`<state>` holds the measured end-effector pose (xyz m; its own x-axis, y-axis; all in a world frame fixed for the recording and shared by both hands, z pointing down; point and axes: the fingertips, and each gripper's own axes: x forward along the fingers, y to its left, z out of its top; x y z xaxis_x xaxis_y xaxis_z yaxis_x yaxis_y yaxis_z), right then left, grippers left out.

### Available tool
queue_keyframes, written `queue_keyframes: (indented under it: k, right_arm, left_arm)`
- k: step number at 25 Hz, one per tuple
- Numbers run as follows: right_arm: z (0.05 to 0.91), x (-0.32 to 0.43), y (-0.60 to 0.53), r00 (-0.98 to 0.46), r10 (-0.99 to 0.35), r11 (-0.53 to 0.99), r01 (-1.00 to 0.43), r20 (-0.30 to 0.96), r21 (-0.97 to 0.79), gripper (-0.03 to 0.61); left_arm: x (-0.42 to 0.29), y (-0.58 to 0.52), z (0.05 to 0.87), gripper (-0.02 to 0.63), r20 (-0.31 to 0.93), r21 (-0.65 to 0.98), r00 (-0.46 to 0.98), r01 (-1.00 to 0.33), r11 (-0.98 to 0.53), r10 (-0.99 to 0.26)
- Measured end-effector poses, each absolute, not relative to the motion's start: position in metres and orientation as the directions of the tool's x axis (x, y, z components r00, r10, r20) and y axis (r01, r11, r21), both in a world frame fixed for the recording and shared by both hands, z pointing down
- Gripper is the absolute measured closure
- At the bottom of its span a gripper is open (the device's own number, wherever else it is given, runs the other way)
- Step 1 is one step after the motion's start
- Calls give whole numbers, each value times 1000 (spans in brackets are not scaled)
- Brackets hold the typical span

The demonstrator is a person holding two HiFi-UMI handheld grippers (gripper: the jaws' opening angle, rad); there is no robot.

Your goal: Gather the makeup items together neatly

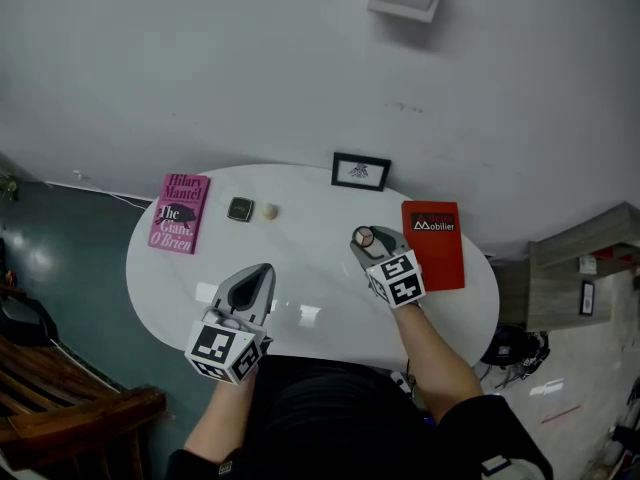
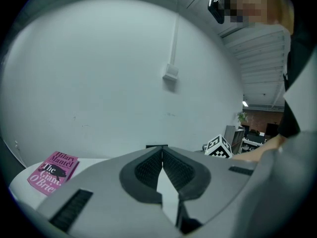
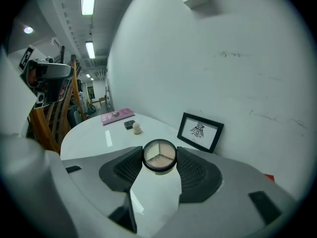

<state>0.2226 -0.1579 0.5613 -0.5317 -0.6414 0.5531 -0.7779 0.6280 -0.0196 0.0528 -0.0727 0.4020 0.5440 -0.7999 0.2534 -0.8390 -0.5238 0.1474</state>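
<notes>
My right gripper (image 1: 362, 238) (image 3: 159, 158) is shut on a round powder compact (image 3: 159, 156) (image 1: 364, 237) with a black rim and three pale sections, held above the white table (image 1: 310, 278). A small dark square case (image 1: 240, 209) (image 3: 129, 125) and a beige makeup sponge (image 1: 269, 210) (image 3: 137, 128) lie side by side at the table's far left. My left gripper (image 1: 262, 271) (image 2: 161, 150) hovers over the near left of the table, jaws together with nothing between them.
A pink book (image 1: 180, 213) (image 2: 53, 171) lies at the table's left edge. A red booklet (image 1: 433, 244) lies to the right. A black-framed picture (image 1: 360, 171) (image 3: 200, 131) stands at the back by the wall. A wooden chair (image 1: 60, 408) is at lower left.
</notes>
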Motion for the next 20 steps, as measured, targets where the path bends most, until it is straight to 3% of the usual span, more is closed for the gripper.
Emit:
queue_keyframes:
  k: [8,20]
  right_arm:
    - [529,192,-144,-515,-670,608,-794,535,-1,364]
    - [516,94,-150,-405,-737,481,-876,541,0,365]
  left_arm:
    - [14,-87,395,601,213,153,584,-812,-564,-783]
    - [-109,-110,391,600,194,153,679,-734,-662,-708]
